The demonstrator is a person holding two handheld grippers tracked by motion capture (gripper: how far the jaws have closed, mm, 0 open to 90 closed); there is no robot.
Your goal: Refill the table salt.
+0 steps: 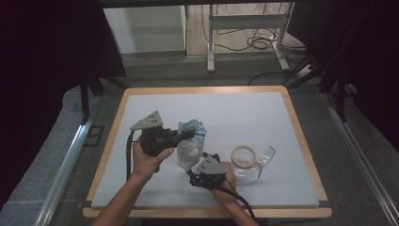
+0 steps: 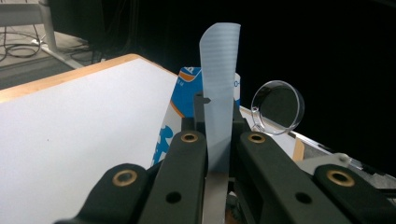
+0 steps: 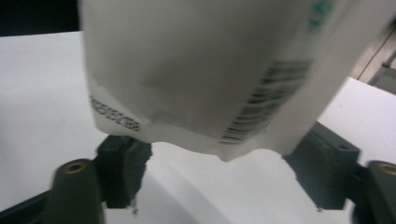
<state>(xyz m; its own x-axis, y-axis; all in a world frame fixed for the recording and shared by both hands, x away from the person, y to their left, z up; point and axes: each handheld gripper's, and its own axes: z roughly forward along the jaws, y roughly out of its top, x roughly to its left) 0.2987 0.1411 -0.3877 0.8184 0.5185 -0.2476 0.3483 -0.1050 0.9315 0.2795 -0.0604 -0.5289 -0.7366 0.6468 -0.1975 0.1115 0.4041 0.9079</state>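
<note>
The table [image 1: 141, 141] carries a pale grey mat inside a wooden frame, and the work happens near its front edge, close to the person, so both hands reach it easily.

The biggest loose thing is a white pouch [image 1: 190, 143] with blue print and a barcode. It is held up above the mat between the two tools, not lying flat, probably so that its top and bottom can be handled at the same time.

The left gripper [image 1: 181, 136] comes from the left and its jaws are fully closed on the flat sealed edge of the pouch; in the left gripper view this thin strip [image 2: 218, 93] stands upright between them. This firm pinch keeps the pouch hanging.

The right gripper [image 1: 200, 165] is below, and its jaws stand wide on both sides of the lower corner of the pouch [image 3: 205, 93]. The pads do not press it yet.

To the right, a clear glass measuring jug [image 1: 251, 160] stands on the mat, apart from the pouch, probably waiting to receive the contents.
</note>
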